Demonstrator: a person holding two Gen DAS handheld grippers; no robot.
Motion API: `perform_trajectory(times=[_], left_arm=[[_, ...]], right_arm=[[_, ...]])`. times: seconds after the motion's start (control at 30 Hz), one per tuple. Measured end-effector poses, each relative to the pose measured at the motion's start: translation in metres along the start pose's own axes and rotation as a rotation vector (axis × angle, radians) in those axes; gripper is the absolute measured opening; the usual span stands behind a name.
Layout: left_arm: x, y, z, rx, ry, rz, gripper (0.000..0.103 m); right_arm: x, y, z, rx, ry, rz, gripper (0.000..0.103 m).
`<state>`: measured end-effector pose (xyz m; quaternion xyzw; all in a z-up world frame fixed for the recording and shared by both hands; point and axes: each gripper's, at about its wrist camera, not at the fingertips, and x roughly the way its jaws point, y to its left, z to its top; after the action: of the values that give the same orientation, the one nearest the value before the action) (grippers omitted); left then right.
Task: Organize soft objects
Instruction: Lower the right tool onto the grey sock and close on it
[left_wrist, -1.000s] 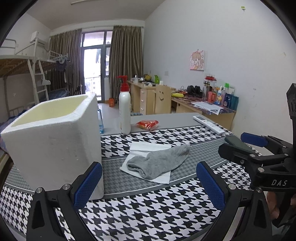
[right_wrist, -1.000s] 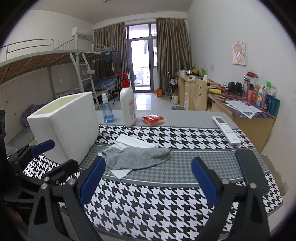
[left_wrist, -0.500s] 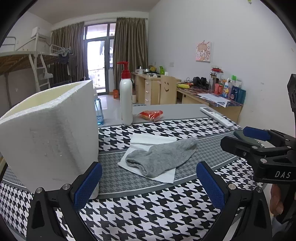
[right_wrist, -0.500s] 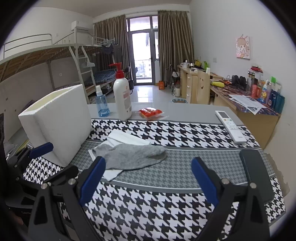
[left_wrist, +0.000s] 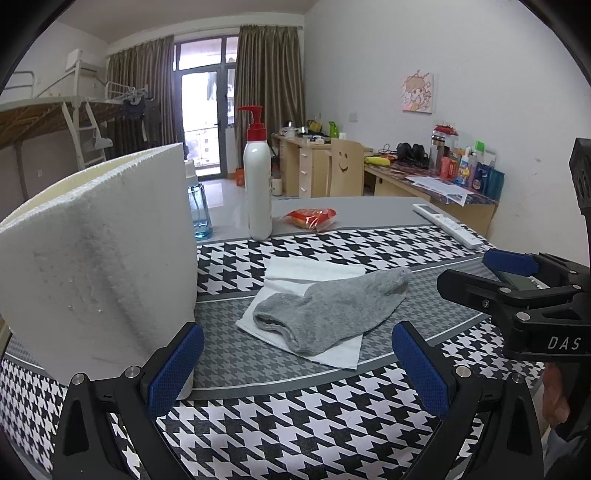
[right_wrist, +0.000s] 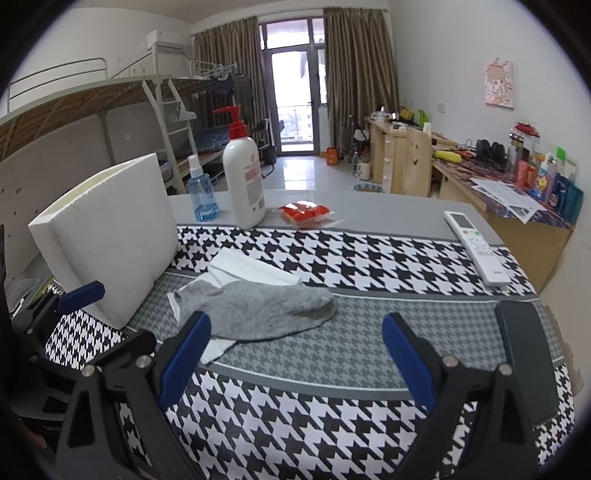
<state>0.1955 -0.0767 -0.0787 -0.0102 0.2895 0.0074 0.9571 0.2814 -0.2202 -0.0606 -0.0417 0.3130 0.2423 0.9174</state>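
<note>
Approach stage, by the look of it: nothing picked up yet. On houndstooth table (right_wrist: 332, 417): foam box (right_wrist: 110, 236) at left, tissue (left_wrist: 314, 271) just beside it, grey sock (left_wrist: 332, 314) lying across tissue. Left gripper (left_wrist: 295, 363) and right gripper (right_wrist: 293, 349) both spread wide, empty, short of sock; next move probably called for closing in low and pinching sock alone, clear of tissue.

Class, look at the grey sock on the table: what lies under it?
A white tissue lies under the grey sock, its edges showing on several sides. Its middle is covered, so anything else beneath cannot be seen.
</note>
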Motion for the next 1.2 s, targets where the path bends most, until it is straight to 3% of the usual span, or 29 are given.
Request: perform_trajectory(times=[1.03, 1.2], left_arm=[[0.031, 0.012, 0.003, -0.008, 0.071, 0.029, 0.102], [0.031, 0.011, 0.002, -0.006, 0.072, 0.024, 0.102]], right_arm=[[0.064, 0.008, 0.016, -0.060, 0.179, 0.067, 0.096], [0.078, 0.007, 0.017, -0.053, 0.216, 0.079, 0.088]])
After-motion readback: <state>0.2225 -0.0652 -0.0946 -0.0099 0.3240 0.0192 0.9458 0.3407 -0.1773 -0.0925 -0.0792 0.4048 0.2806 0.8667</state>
